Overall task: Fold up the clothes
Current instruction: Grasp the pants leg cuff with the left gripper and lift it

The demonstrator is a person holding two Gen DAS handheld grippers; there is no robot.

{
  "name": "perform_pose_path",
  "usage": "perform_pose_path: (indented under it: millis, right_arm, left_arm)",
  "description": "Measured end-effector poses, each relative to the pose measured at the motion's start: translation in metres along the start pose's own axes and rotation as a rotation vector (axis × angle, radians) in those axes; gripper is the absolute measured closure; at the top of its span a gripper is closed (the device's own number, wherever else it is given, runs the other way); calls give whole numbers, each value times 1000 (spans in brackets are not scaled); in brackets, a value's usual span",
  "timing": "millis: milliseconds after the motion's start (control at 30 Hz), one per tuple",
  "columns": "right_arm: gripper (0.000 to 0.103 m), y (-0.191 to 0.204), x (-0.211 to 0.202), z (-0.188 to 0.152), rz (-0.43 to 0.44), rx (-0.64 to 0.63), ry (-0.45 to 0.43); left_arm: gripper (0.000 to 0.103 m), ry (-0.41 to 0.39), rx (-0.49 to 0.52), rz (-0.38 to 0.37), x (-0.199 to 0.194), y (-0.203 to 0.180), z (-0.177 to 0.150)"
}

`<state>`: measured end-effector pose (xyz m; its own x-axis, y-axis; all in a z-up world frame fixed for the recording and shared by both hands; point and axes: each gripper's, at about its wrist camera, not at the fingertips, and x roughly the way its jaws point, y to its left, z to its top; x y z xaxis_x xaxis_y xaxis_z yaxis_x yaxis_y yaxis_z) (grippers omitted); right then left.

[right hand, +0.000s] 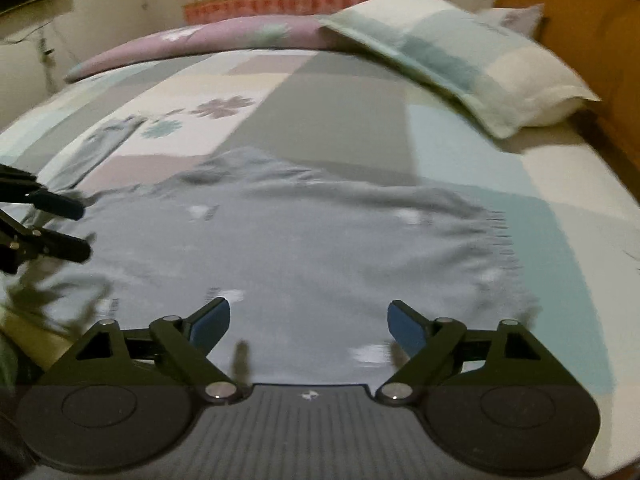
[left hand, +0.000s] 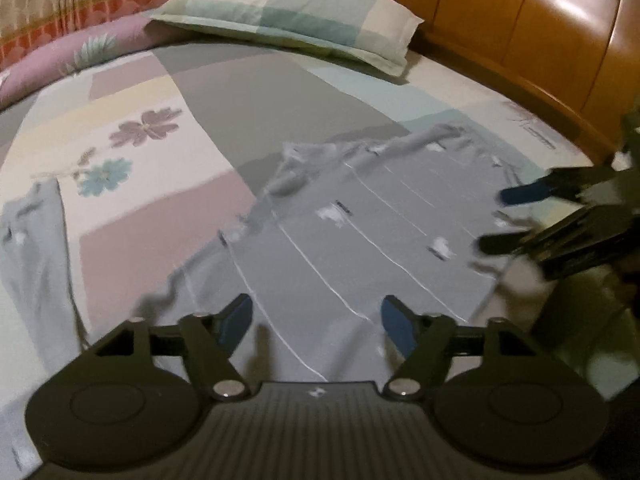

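Bed (left hand: 208, 92): patchwork sheet w/ flower print, under everything.
Pillow (left hand: 288, 16): far beyond both jaws, by wooden headboard (left hand: 540, 20).
Grey garment (left hand: 360, 232): spread flat on the sheet, just ahead of both jaw sets.
2nd grey piece (left hand: 32, 240): well left of left jaws.
Left gripper (left hand: 316, 320): jaws released, nothing clamped.
Right gripper (right hand: 308, 324): jaws wide, nothing clamped.

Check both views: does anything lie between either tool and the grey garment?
Nothing visible does. The left tool and right tool are both open, directly over the grey garment, with no object between.
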<state>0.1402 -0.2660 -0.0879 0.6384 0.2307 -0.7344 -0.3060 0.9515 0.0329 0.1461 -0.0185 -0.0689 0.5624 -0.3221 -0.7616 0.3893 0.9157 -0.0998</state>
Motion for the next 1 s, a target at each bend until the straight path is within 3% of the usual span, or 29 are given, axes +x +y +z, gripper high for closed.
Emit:
perform_pose_path:
  millis: [67, 133, 267, 467, 700, 900, 1000]
  right_arm:
    - [13, 8, 12, -4, 4, -8, 36]
    - [3, 13, 19, -8, -13, 0, 49]
    - [0, 12, 17, -12, -18, 26, 45]
    - [0, 13, 17, -15, -27, 26, 33]
    - [0, 12, 16, -16, -19, 28, 26]
    - [0, 10, 16, -16, -10, 22, 20]
    - [0, 10, 16, -16, -6, 20, 19]
  left_arm:
    - [29, 37, -40, -2, 5, 1, -11]
    - [29, 70, -81, 4, 8, 5, -20]
    - [28, 61, -111, 1, -11, 15, -16]
    - [28, -7, -143, 148, -39, 59, 5]
    - [42, 55, -161, 307, -14, 122, 39]
    - [66, 179, -185, 409, 37, 148, 54]
    - [67, 203, -226, 420, 50, 163, 55]
